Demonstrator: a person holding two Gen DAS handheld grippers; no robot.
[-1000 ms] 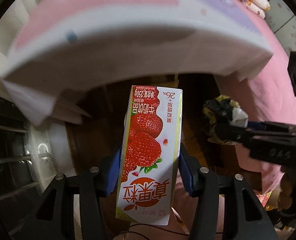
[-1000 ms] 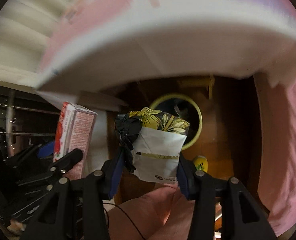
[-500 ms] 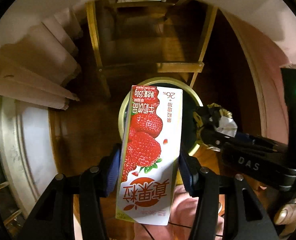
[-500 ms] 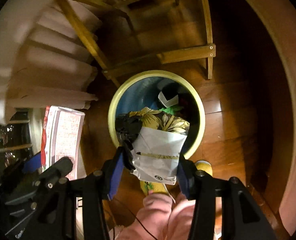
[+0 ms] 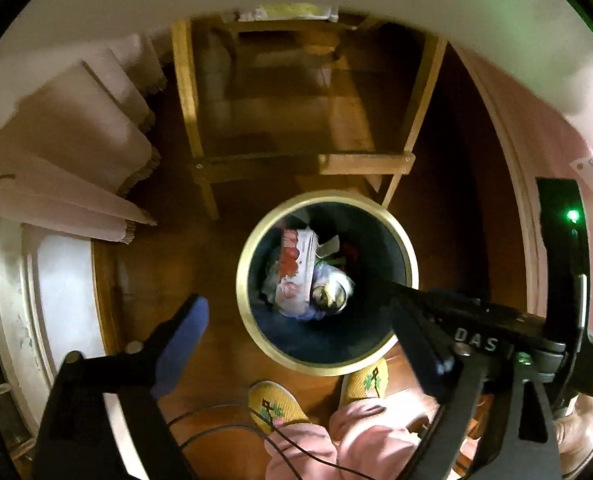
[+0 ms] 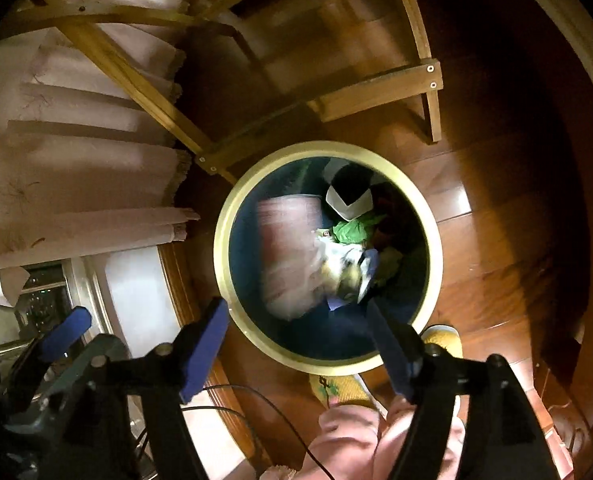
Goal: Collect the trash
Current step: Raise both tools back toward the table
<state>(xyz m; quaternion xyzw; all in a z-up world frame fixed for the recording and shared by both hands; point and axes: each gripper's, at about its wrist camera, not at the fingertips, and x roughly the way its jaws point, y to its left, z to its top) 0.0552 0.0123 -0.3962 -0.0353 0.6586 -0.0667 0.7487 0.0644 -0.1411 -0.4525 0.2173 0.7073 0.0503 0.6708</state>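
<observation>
A round bin with a yellow rim stands on the wooden floor straight below both grippers. Inside it a red-and-white strawberry milk carton drops, blurred, next to a crumpled floral wrapper. My left gripper hangs above the bin's near edge, its jaws opening, with nothing between them. In the right wrist view the bin rim, the blurred carton and the wrapper show too. My right gripper also has its jaws opening and empty.
A wooden chair frame stands just beyond the bin. Pale curtains hang at the left, pink bedding at the right. The person's yellow slippers and pink trouser legs are beside the bin's near edge. Other trash lies in the bin.
Both grippers sank from bed level to just above the bin. Both jaws then spread, and the carton and the floral wrapper left them and fell into the bin.
</observation>
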